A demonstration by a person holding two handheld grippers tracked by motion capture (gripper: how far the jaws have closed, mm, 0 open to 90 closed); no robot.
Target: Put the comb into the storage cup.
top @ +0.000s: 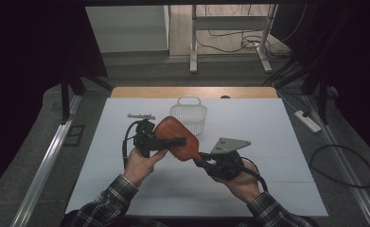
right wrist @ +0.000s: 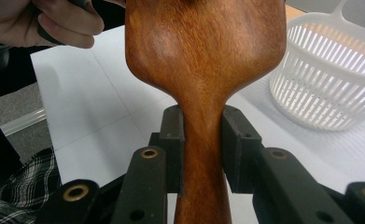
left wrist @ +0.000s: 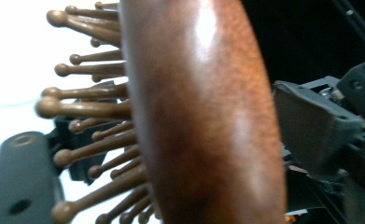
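Observation:
A reddish-brown wooden hairbrush [top: 175, 135] is held above the middle of the white table [top: 277, 142]. My right gripper [top: 200, 161] is shut on its narrow handle [right wrist: 202, 140], one black pad on each side. My left gripper [top: 168, 146] comes in from the left and straddles the brush head. In the left gripper view the glossy back of the brush [left wrist: 203, 116] lies against the right jaw, and the ball-tipped bristles [left wrist: 77, 109] reach the left jaw. The left gripper [left wrist: 171, 154] is shut on the head.
A white slotted plastic basket [top: 188, 113] stands on the table just behind the brush and shows again in the right gripper view [right wrist: 329, 79]. A small grey metal tool [top: 141, 116] lies to its left. A power strip [top: 308, 120] lies off the table's right edge.

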